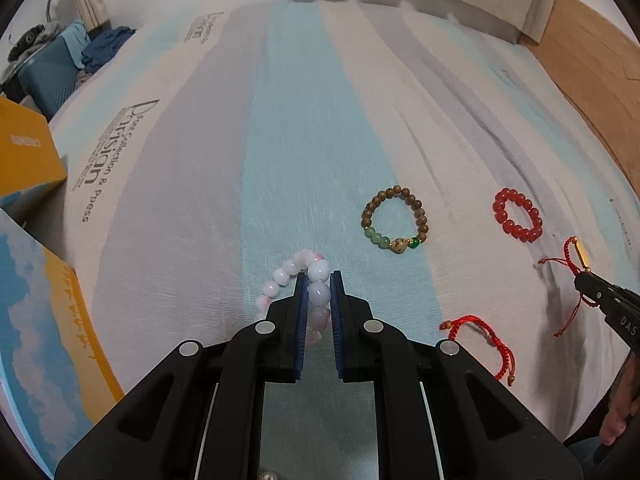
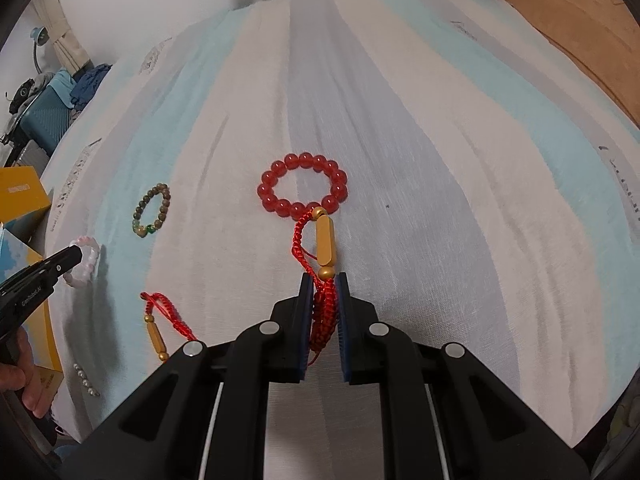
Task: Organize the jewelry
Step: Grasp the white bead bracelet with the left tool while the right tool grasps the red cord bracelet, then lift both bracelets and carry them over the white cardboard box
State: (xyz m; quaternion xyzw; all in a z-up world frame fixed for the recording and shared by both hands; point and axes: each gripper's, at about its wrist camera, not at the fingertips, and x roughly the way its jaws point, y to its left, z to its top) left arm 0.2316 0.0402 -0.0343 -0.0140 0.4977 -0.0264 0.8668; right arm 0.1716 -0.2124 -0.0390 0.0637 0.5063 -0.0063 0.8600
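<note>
My left gripper (image 1: 318, 280) is shut on a pink and white bead bracelet (image 1: 318, 270), whose loop hangs to the left just above the striped bedsheet. My right gripper (image 2: 324, 284) is shut on a red cord bracelet with a gold bar (image 2: 325, 242), lifted off the sheet. On the sheet lie a brown wooden bead bracelet with green beads (image 1: 394, 220), a red bead bracelet (image 2: 304, 186) and a second red cord bracelet with a gold bar (image 2: 156, 330). The right gripper (image 1: 588, 280) shows at the right edge of the left wrist view.
An open blue and yellow box (image 1: 44, 332) sits at the left edge of the bed, with a yellow box (image 1: 24, 152) behind it. A short string of pearls (image 2: 86, 380) lies near the front left. A suitcase (image 1: 48, 76) stands beyond the bed. A wooden floor (image 1: 592, 64) lies to the right.
</note>
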